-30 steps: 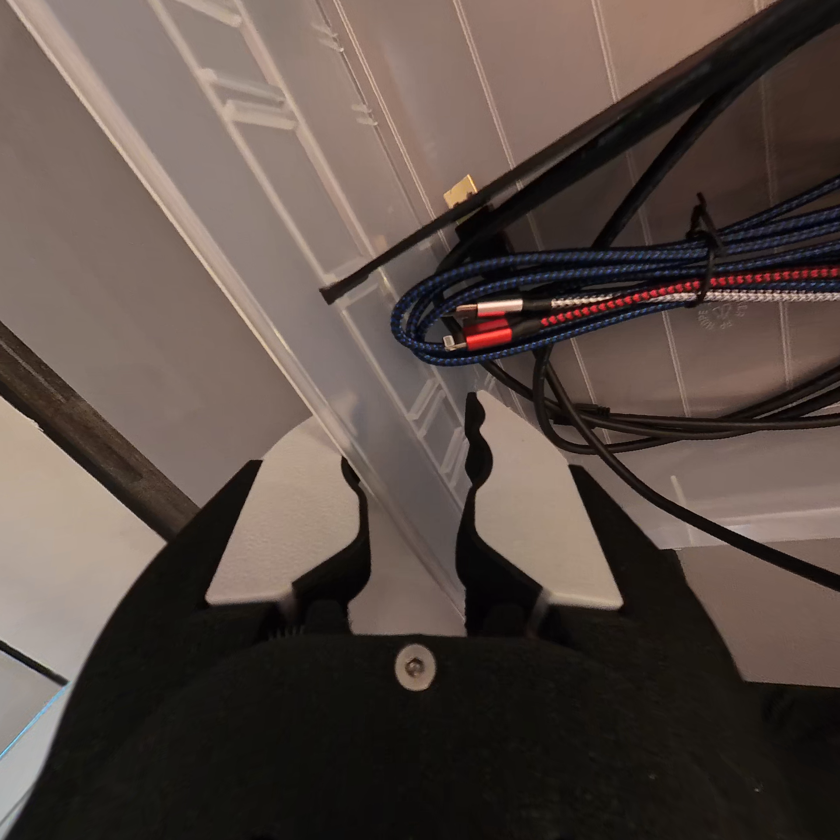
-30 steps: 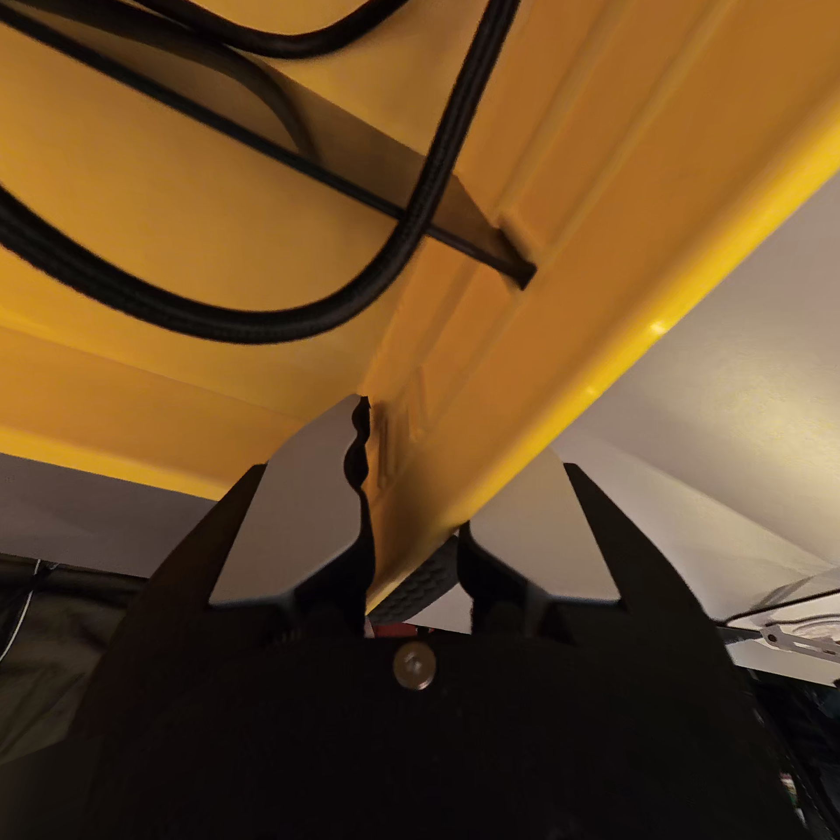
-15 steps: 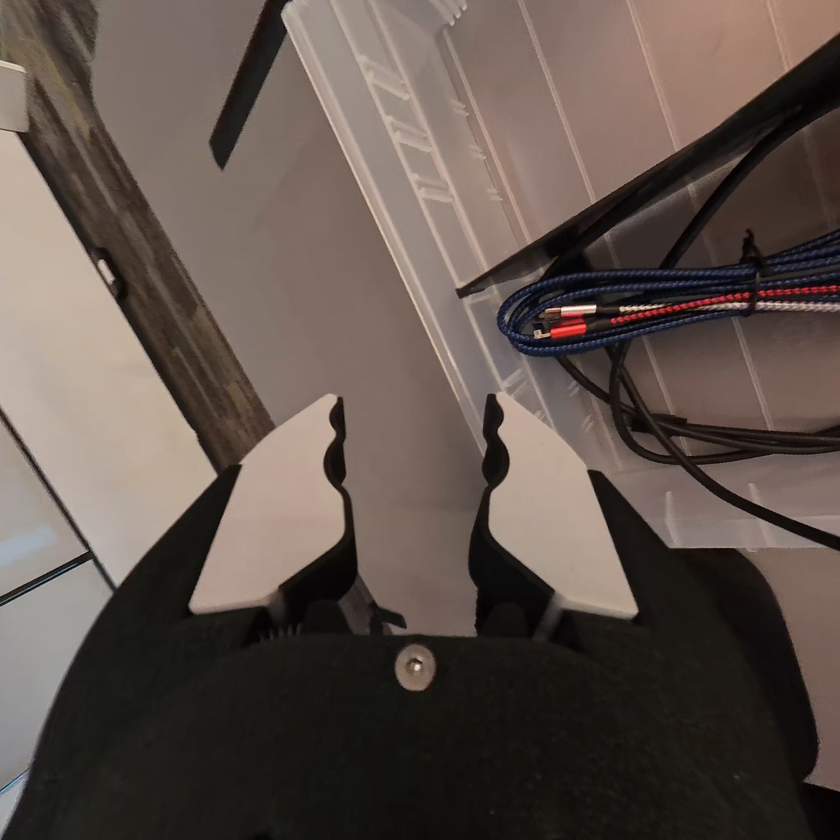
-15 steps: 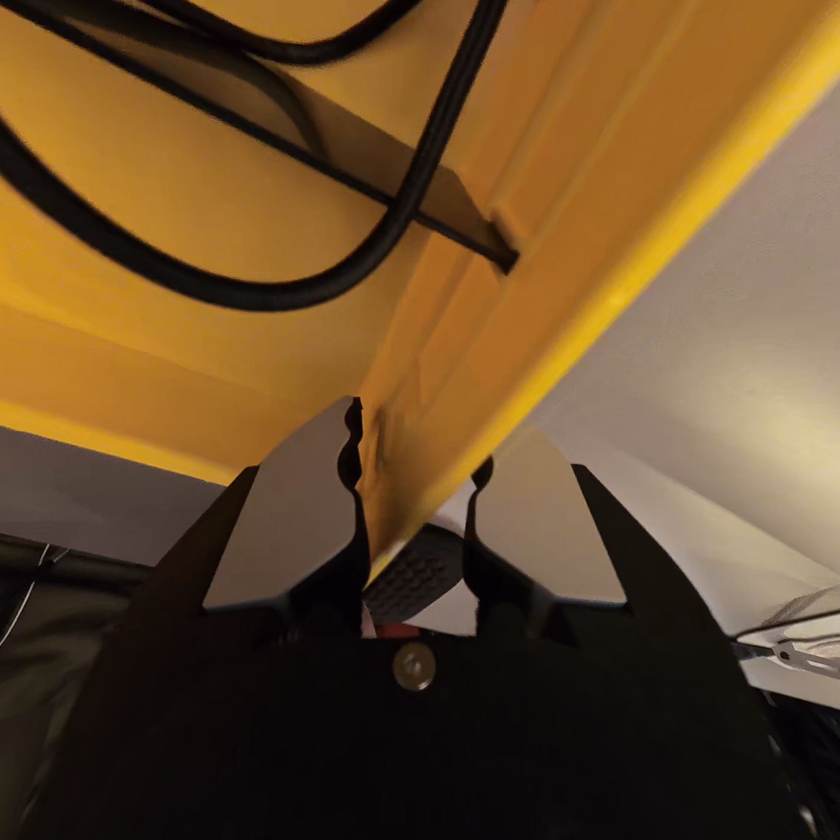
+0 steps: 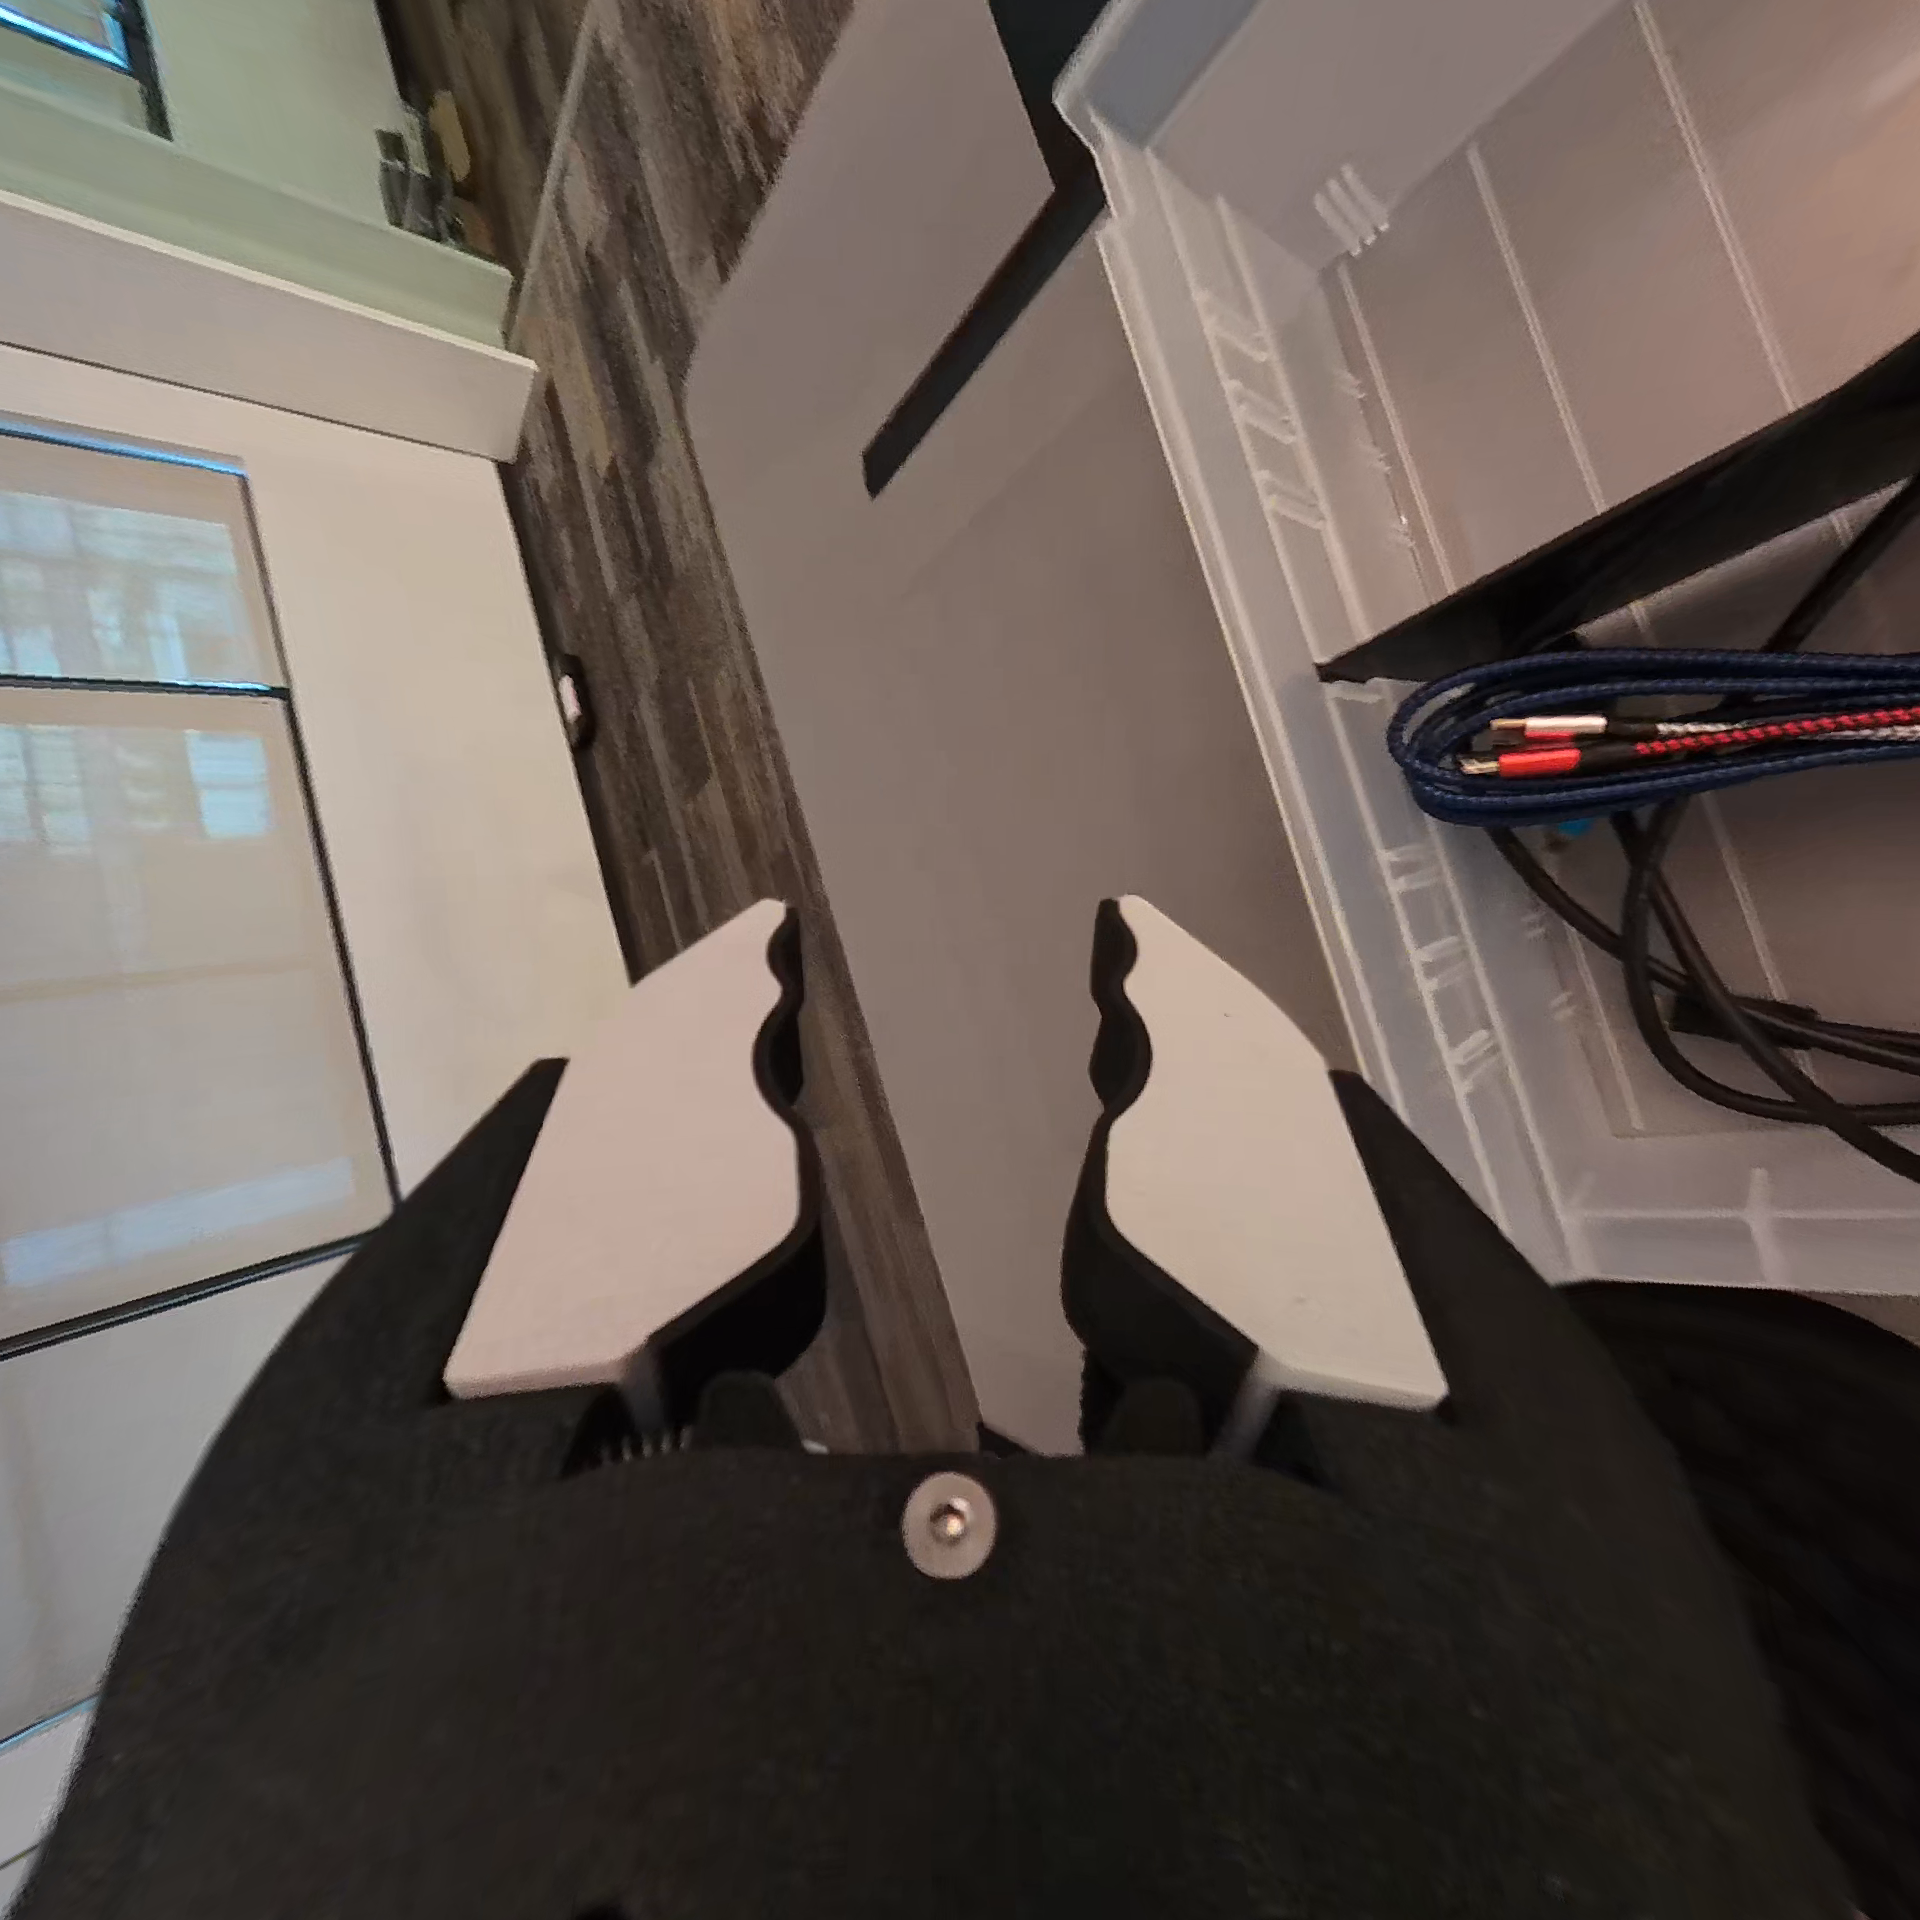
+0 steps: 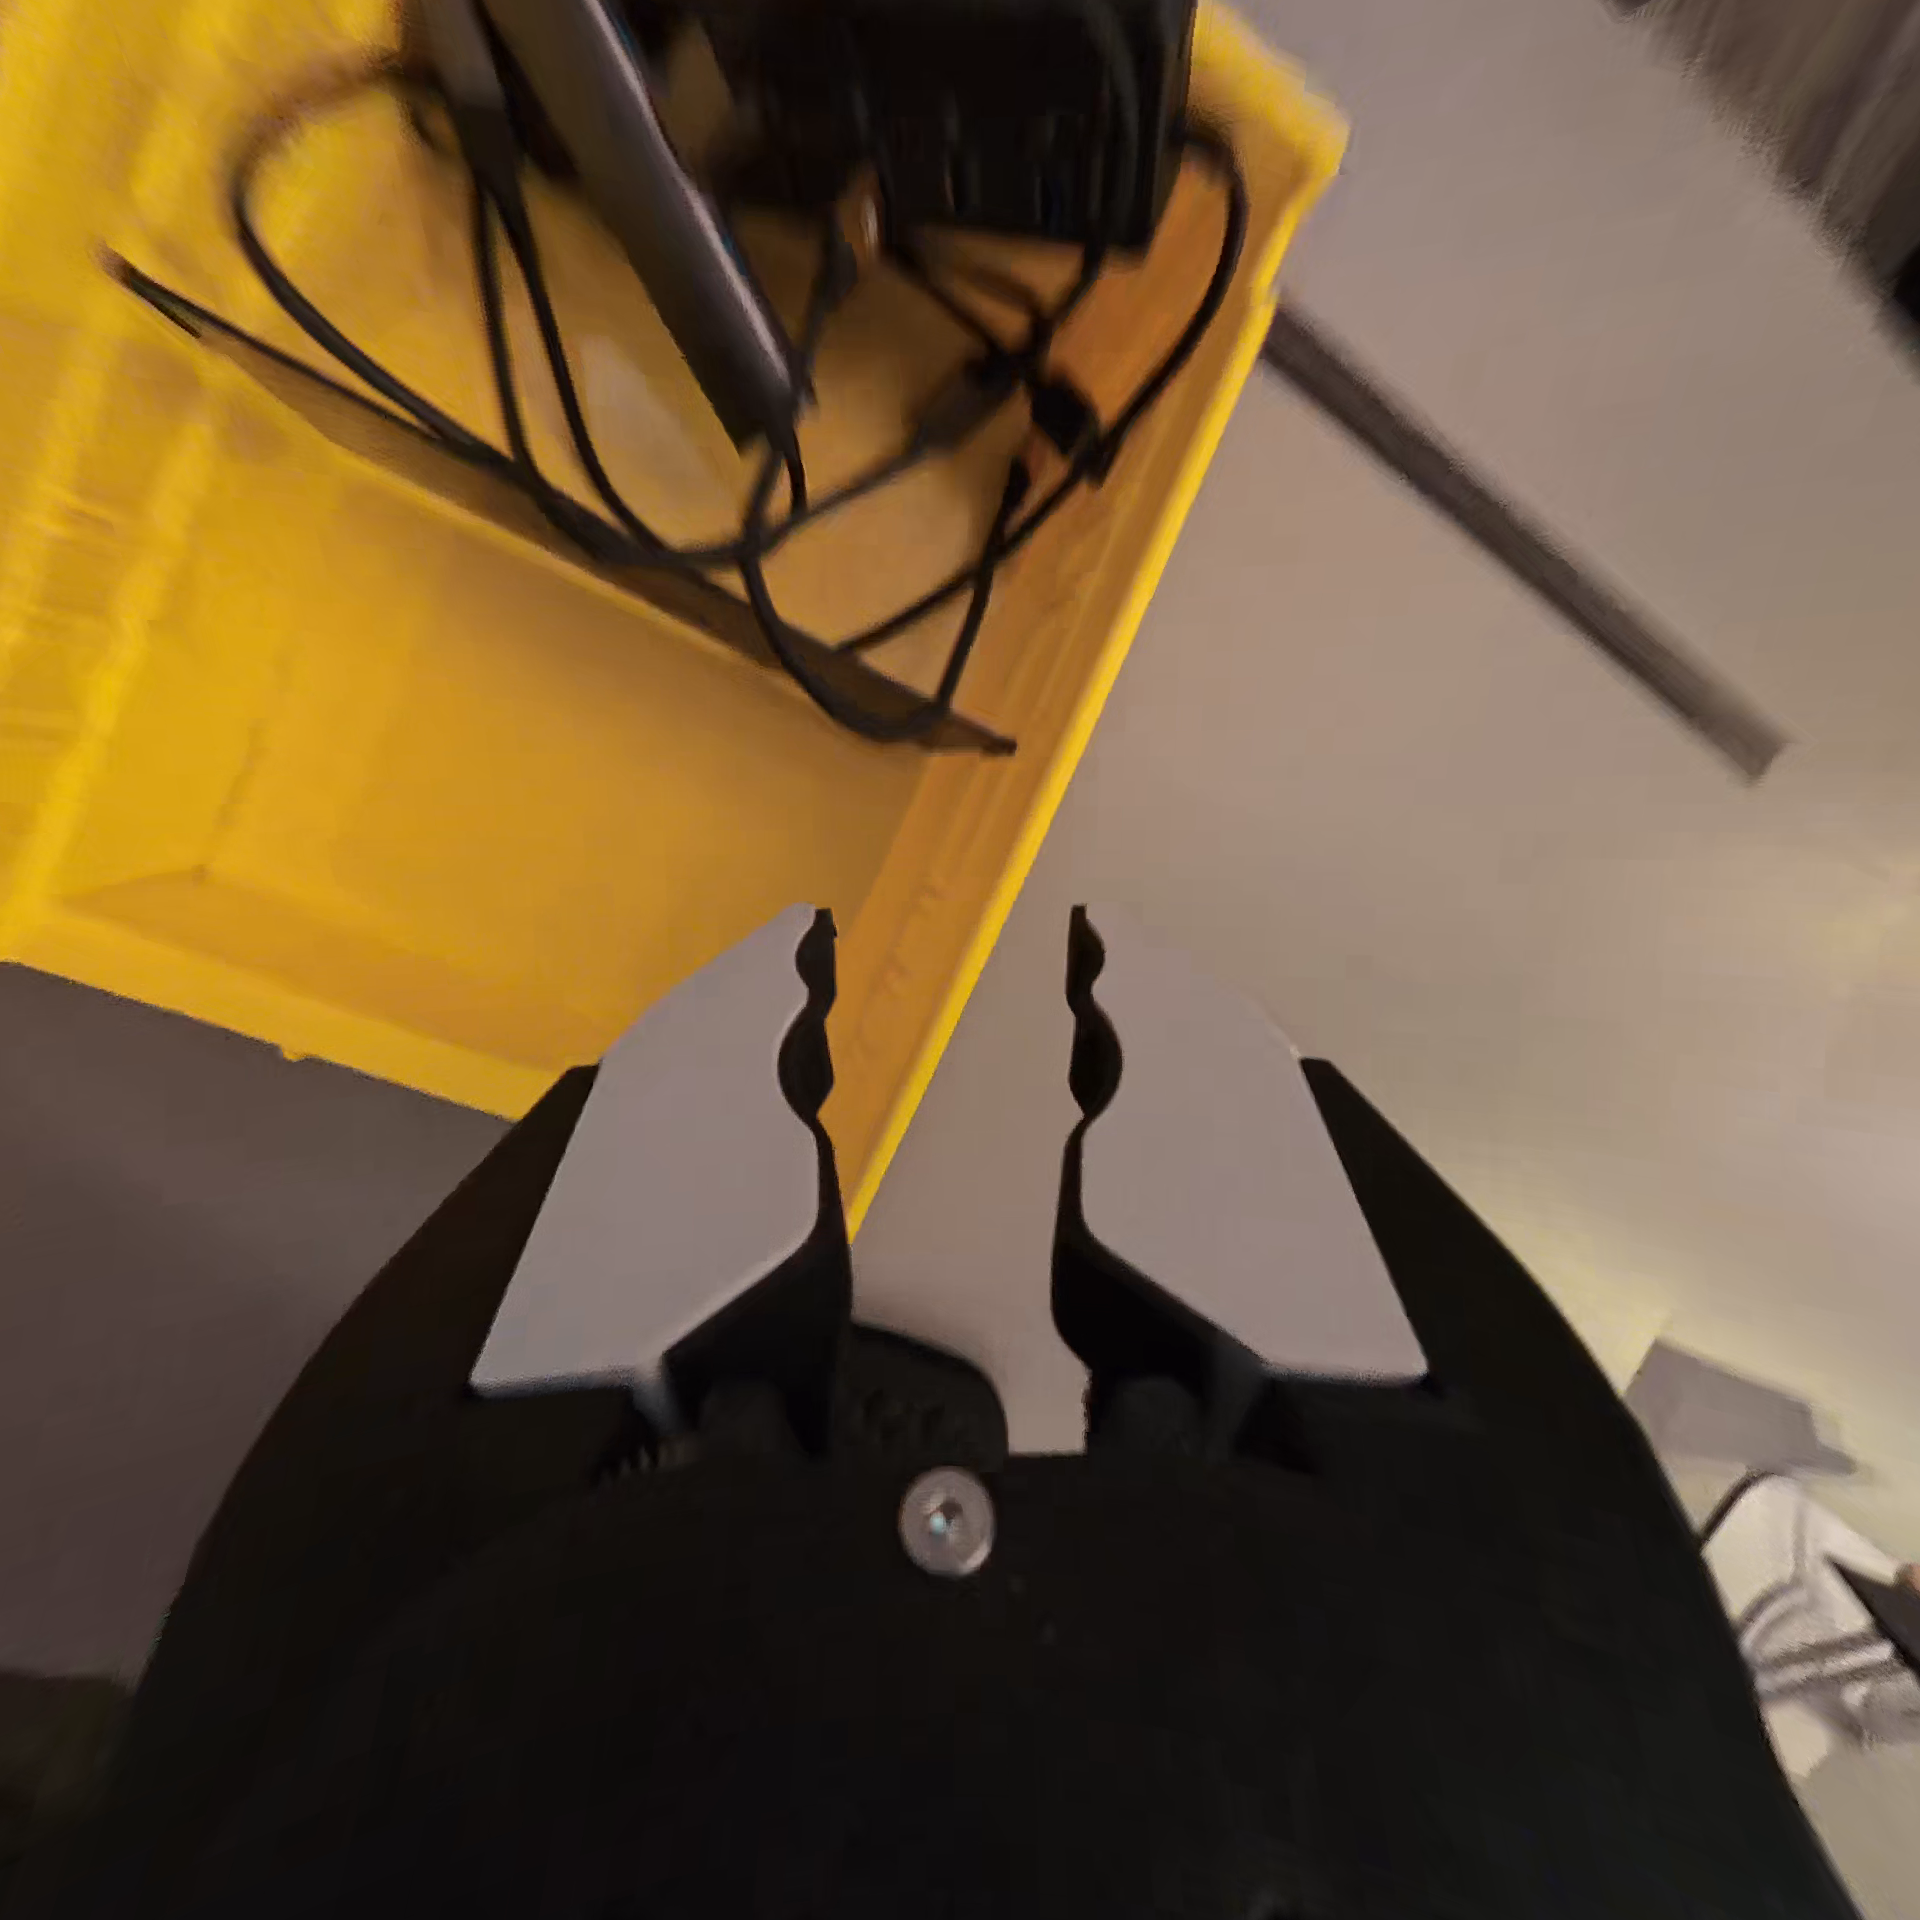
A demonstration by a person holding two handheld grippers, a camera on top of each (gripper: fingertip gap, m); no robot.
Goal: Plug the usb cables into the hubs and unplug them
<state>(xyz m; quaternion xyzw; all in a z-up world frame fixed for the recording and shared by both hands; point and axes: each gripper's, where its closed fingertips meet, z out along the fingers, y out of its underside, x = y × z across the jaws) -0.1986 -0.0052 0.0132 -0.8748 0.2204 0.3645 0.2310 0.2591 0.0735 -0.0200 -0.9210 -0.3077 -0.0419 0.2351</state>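
Beside two bins, both tongs [image 5: 945, 925] [image 6: 948, 925] agape.

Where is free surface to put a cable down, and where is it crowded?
Free: the grey tabletop left of the clear bin, and right of the yellow bin. Crowded: the clear bin's braided cable bundle over black cables; the yellow bin's blurred tangle.
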